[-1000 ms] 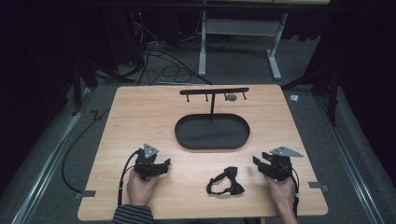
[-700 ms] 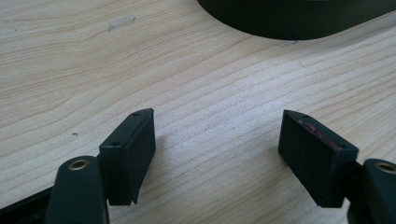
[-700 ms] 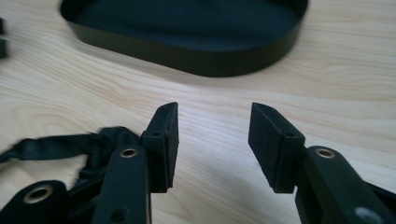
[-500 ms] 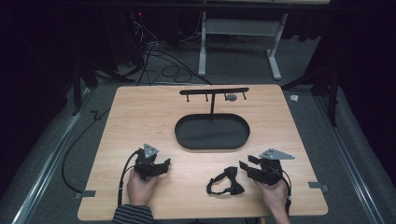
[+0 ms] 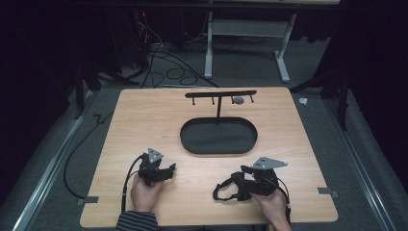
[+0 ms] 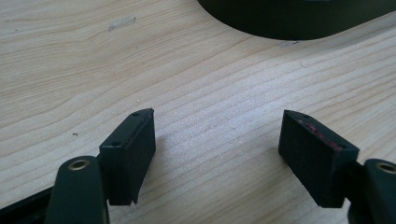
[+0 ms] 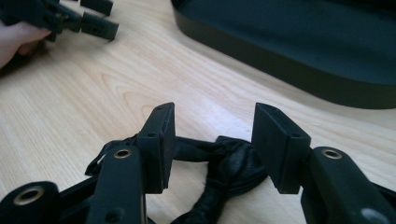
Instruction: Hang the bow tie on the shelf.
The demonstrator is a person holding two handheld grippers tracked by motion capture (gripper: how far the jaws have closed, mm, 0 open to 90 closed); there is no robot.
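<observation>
Right tool (image 7: 212, 140), jaws just widening, straddling black strap (image 7: 224, 168), not yet gripped; tray (image 5: 219, 136) at twelve o'clock awaiting; left tool (image 6: 217, 149) wide, idle.

Strap (image 5: 226, 188) before tray (image 5: 219, 148)

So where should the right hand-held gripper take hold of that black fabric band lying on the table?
Probably at the bunched knot in the middle of the black fabric band, coming down from above. The band lies flat and limp on the table, and the knot is its thickest, raised part. The right hand-held gripper has just been opening; its jaws straddle the knot, pads not pressing on it.
</observation>
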